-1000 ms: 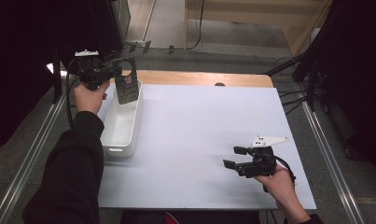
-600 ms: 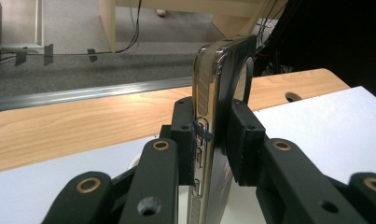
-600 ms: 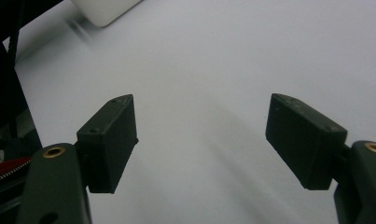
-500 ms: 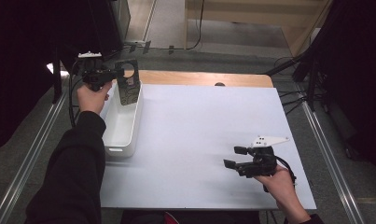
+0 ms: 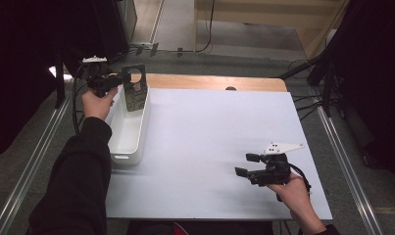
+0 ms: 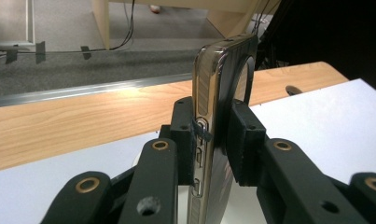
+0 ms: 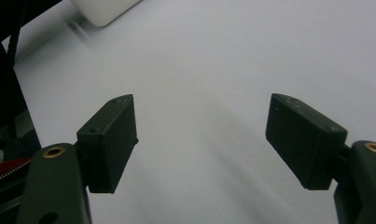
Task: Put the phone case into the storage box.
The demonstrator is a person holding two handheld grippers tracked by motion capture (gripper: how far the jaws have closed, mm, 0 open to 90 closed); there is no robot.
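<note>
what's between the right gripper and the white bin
Nothing: in the high view only bare white table runs from the open right gripper to the bin. The phone case is held above the bin by the left gripper.

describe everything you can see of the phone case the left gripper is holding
The phone case is dark and glossy with a metallic-looking rim, a big round cutout near its top and small slots along one edge. It hangs upright over the far end of the white bin, apparently clear of it. The left gripper clamps it, one pad on each face.
</note>
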